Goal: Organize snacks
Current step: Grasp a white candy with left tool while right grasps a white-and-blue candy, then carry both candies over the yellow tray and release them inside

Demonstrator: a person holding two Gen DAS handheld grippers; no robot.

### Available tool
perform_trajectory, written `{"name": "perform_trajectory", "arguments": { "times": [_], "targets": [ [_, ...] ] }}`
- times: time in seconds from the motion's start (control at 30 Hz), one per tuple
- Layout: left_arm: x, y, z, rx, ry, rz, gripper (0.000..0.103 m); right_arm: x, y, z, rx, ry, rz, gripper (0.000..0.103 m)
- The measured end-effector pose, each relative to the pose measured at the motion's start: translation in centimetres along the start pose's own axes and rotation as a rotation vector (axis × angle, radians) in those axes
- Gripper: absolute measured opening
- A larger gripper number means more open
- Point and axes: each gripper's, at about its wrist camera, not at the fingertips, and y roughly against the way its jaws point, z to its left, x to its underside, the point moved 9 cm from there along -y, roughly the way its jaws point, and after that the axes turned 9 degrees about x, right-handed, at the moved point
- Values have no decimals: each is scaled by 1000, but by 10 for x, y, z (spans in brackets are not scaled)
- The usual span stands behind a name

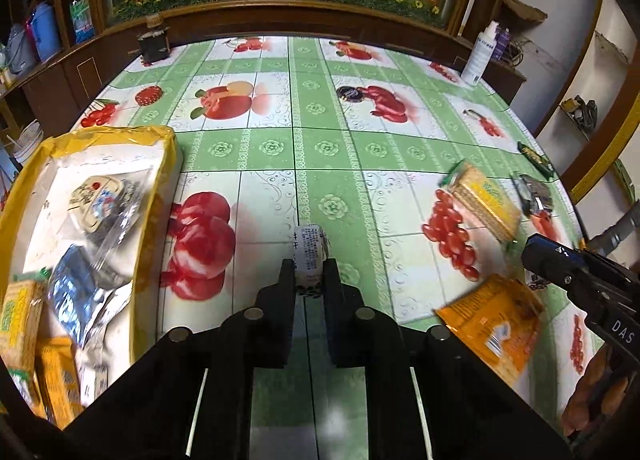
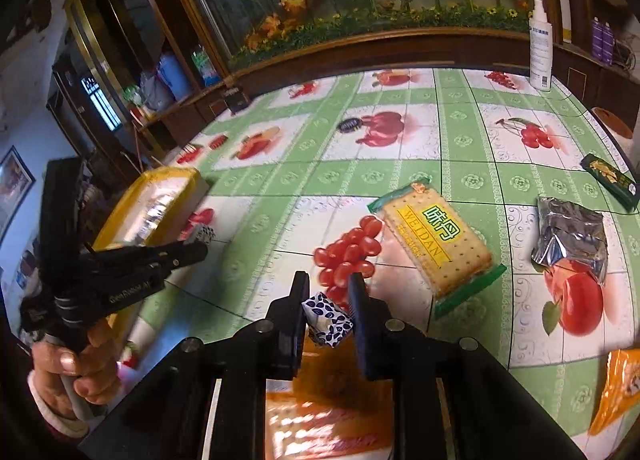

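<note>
A green oilcloth printed with apples, cherries and grapes covers the counter (image 1: 320, 148), and a framed panel of flowers and bamboo stands behind it. My left claw (image 1: 308, 268) is pinched tight on a small white candy (image 1: 309, 256) with fine black print that I cannot read, held just above the cloth. My right claw (image 2: 329, 292) is closed narrow on a little white cube candy with blue leaves (image 2: 328, 320), tilted between the pads. The yellow-rimmed tray (image 1: 158, 196) sits at the left of the counter, already holding a clear bag, a dark foil pack and yellow-green cracker packs. Still loose on the cloth are a cracker pack (image 2: 436, 242) reading "WEIDAN" in green on yellow with two large Chinese characters, a crumpled silver foil pouch (image 2: 570, 234), a dark green bar (image 2: 610, 178), and an orange packet (image 1: 494, 326) lying under my right claw. A white spray bottle (image 2: 541, 48) stands at the far edge; its label is too small to read.
</note>
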Motion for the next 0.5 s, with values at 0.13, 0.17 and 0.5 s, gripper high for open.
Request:
{"name": "perform_trajectory", "arguments": {
  "times": [0.13, 0.17, 0.5],
  "targets": [
    [11, 24, -8, 4, 2, -29, 10, 3, 26, 10, -24, -8, -36, 21],
    [14, 29, -10, 3, 2, -34, 10, 5, 31, 13, -31, -10, -41, 21],
    [37, 80, -14, -89, 23, -112, 10, 26, 67, 39, -128, -52, -60, 21]
  ]
}}
